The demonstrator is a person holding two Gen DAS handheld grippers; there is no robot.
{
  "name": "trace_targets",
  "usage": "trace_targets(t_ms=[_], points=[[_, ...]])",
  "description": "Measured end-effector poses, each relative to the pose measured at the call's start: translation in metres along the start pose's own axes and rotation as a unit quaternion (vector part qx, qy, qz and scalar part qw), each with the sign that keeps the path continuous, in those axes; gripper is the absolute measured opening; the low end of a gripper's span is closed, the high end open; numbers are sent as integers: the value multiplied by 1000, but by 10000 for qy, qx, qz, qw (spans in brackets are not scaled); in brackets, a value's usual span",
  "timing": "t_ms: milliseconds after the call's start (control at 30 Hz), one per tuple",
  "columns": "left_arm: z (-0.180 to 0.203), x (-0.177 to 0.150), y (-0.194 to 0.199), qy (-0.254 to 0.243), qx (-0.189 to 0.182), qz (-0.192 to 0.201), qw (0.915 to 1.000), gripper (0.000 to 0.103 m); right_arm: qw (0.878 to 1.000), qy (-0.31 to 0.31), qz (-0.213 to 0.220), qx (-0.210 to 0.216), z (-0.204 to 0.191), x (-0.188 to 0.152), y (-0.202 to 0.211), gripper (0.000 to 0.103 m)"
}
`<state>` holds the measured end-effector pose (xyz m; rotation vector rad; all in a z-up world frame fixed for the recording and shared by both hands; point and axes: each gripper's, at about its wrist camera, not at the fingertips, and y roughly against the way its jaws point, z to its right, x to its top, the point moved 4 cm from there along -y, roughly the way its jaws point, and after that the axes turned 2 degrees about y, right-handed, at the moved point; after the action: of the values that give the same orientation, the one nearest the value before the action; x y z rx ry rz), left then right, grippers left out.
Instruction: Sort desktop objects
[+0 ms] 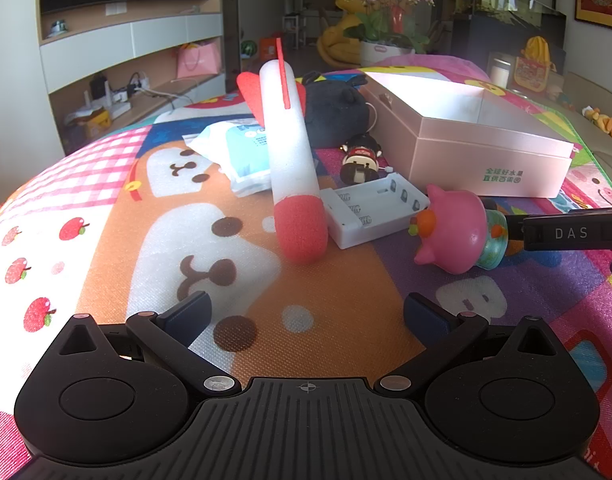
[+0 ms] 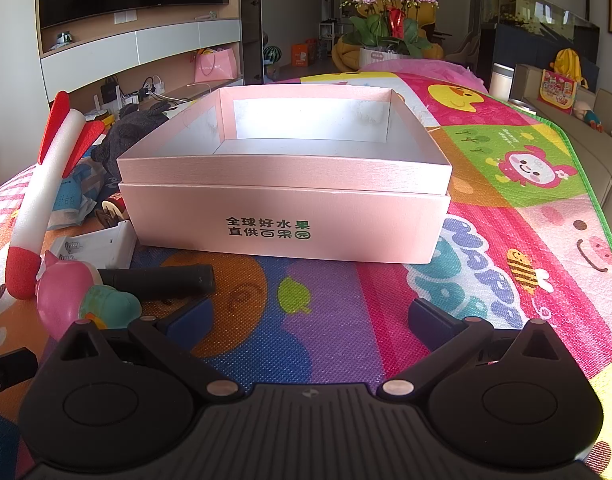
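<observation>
An open, empty pink box stands on the play mat, straight ahead of my right gripper, which is open and empty. The box also shows in the left wrist view at the right. My left gripper is open and empty, short of a white and red foam rocket. A white battery holder, a pink pig toy, a small wind-up figure, a wipes packet and a dark plush lie around the rocket.
A black cylinder marked DAS lies beside the pig toy; it also shows in the right wrist view. A colourful play mat covers the surface. A flower pot stands beyond the far edge.
</observation>
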<state>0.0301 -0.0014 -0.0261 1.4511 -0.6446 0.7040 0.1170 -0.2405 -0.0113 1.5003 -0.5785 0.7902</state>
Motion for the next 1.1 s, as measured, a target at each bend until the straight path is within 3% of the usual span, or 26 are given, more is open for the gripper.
trace_targets(t_ms=[1100], points=[[-3, 0, 1, 128, -125, 50, 9998, 103, 10000, 0, 4, -3, -1, -2, 0, 103]])
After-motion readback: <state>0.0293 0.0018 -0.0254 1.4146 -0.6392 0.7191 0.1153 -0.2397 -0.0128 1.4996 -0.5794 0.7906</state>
